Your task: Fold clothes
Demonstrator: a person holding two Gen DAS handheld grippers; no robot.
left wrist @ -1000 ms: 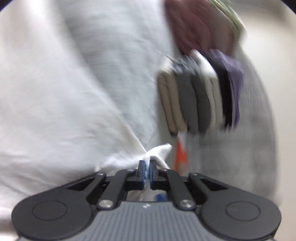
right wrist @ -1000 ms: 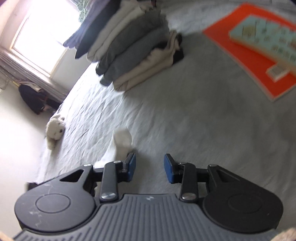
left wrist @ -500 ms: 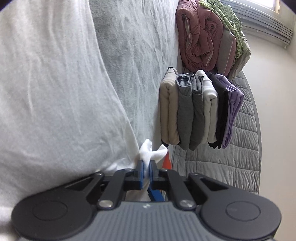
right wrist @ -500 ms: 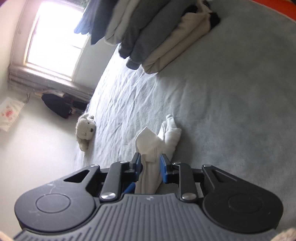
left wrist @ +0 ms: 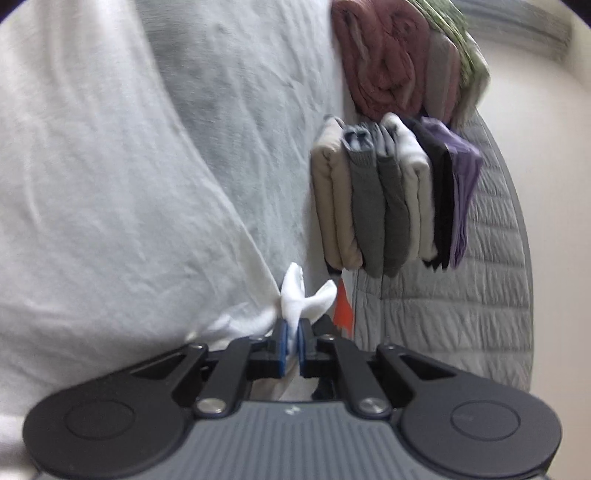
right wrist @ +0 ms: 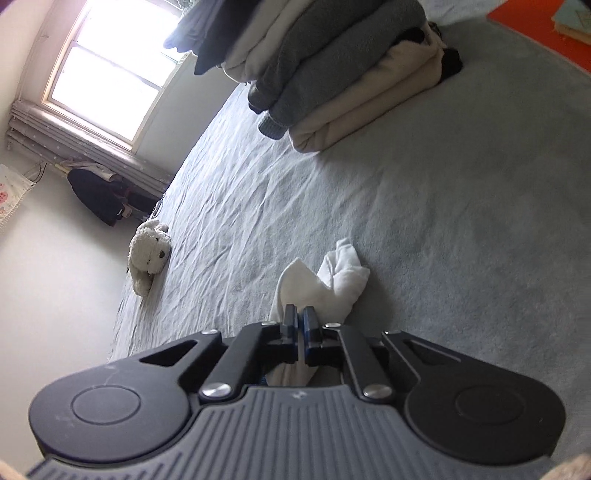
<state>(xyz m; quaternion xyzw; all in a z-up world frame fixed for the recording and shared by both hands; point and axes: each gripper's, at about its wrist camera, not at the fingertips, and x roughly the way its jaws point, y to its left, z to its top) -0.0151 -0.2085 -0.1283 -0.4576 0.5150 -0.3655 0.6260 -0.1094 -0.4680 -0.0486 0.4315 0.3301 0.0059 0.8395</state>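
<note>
A white garment (left wrist: 92,206) spreads across the left of the left wrist view. My left gripper (left wrist: 291,345) is shut on a bunched white corner of it (left wrist: 295,295). In the right wrist view my right gripper (right wrist: 300,332) is shut on another bunched white part of the garment (right wrist: 325,280), just above the grey bed cover (right wrist: 443,229). How the two held parts join is hidden.
A stack of folded clothes (left wrist: 388,199) (right wrist: 351,74) in beige, grey, white, black and purple sits on the bed. Rolled maroon and green bedding (left wrist: 391,59) lies beyond it. An orange board (right wrist: 546,33) is at the far right. A white plush toy (right wrist: 147,254) lies near the bed's edge.
My right gripper was open a second ago; it has closed on the white cloth. My left gripper stays shut on its corner while the view shifts a little.
</note>
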